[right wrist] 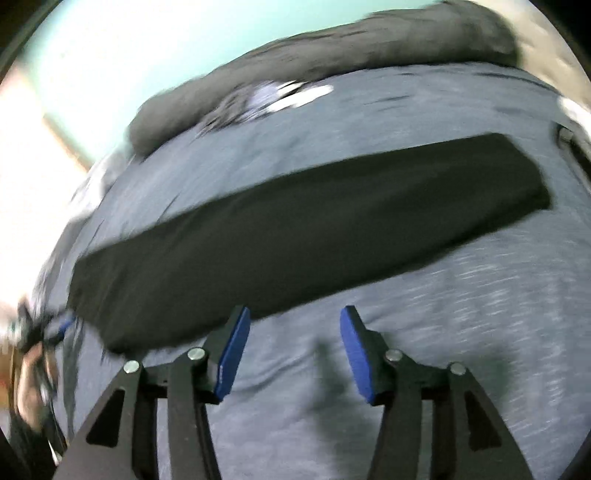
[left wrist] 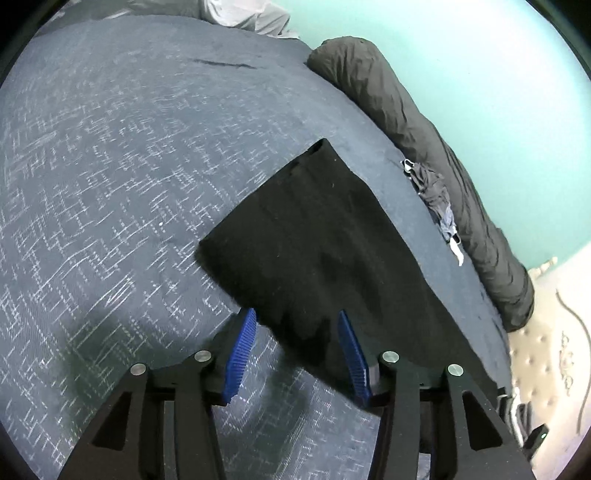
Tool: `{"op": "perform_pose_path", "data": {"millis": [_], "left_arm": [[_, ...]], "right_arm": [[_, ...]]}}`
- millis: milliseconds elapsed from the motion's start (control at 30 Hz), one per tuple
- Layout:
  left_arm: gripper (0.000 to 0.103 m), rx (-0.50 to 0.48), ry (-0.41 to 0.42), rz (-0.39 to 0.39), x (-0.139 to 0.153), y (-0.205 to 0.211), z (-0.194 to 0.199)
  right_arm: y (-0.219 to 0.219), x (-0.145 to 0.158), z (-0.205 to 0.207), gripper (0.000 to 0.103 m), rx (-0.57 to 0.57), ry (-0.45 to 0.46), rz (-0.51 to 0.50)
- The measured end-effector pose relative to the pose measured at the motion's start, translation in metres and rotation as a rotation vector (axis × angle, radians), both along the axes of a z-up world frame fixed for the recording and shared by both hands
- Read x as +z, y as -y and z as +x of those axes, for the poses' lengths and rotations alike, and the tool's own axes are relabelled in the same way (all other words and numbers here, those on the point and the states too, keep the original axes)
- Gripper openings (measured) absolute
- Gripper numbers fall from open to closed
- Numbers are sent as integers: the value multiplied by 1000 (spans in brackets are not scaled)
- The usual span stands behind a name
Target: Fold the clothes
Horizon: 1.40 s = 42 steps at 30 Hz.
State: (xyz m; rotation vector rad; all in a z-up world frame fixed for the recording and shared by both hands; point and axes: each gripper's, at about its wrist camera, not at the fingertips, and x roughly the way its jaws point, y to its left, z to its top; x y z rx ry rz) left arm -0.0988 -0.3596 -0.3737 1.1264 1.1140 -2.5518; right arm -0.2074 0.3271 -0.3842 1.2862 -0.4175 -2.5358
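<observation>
A black garment [left wrist: 314,236], folded into a long strip, lies flat on the blue-grey patterned bedspread [left wrist: 110,166]. My left gripper [left wrist: 297,317] stands open over the strip's near end. Cloth shows between its blue pads [left wrist: 242,354], but they do not press on it. In the blurred right wrist view the same black strip [right wrist: 314,221] runs across the bedspread [right wrist: 443,314]. My right gripper [right wrist: 294,312] is open just short of the strip's long near edge, with only bedspread between its fingers.
A dark grey rolled bolster [left wrist: 406,122] [right wrist: 332,48] lies along the teal wall. A small crumpled garment [left wrist: 432,188] [right wrist: 258,99] sits against it. Light grey clothing [left wrist: 251,14] lies at the far end of the bed. A person's hand [right wrist: 33,387] is blurred at the left edge.
</observation>
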Motion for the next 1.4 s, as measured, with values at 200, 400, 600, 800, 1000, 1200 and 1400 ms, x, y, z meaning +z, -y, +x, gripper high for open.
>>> {"op": "perform_pose_path", "data": {"millis": [200, 400, 600, 800, 1000, 1200, 1400], "left_arm": [[50, 31, 10, -10, -4, -4, -6], [50, 50, 8, -27, -2, -6, -5], [50, 70, 21, -6, -9, -2, -4], [50, 59, 22, -40, -5, -7, -7], [50, 57, 34, -46, -10, -6, -7], [50, 56, 38, -56, -11, -8, -7], [50, 57, 34, -63, -9, -10, -6]], "right_arm": [[-97, -4, -28, 63, -279, 38, -62], [-159, -21, -55, 64, -440, 82, -127], [-186, -37, -78, 75, -522, 92, -191], [-193, -47, -102, 75, -548, 80, -196], [-189, -50, -117, 54, -521, 61, -149], [-189, -43, -116, 9, -498, 8, -122], [-189, 8, -119, 7, -460, -98, -87]]}}
